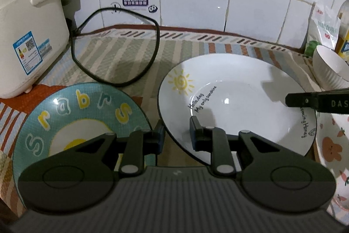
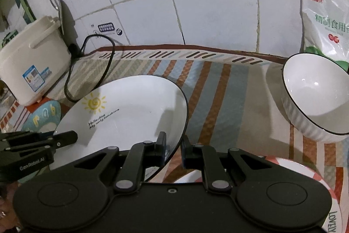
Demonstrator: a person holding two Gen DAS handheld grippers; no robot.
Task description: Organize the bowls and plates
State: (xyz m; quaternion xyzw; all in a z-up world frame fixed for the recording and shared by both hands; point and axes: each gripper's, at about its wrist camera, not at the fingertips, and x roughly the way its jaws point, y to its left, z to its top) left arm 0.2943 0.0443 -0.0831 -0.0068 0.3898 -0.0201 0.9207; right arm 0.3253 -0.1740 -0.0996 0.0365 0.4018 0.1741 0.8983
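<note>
A white plate (image 1: pixel 235 99) with a yellow sun and black writing sits between my two grippers. My left gripper (image 1: pixel 177 132) is shut on its left rim, one finger outside and one inside. My right gripper (image 2: pixel 173 146) is shut on the right rim of the same plate (image 2: pixel 130 115); one of its fingers (image 1: pixel 292 99) shows at the right of the left wrist view. A teal plate (image 1: pixel 82 115) with letters and a fried egg lies to the left. A white ribbed bowl (image 2: pixel 316 99) stands at the right. A pink-rimmed bunny dish (image 1: pixel 331 145) lies at the near right.
A cream rice cooker (image 1: pixel 28 36) stands at the back left, its black cable (image 1: pixel 152 54) looped over the striped mat (image 2: pixel 218 91). A white bag (image 2: pixel 325 25) and a bottle (image 1: pixel 344 32) stand by the tiled wall at the right.
</note>
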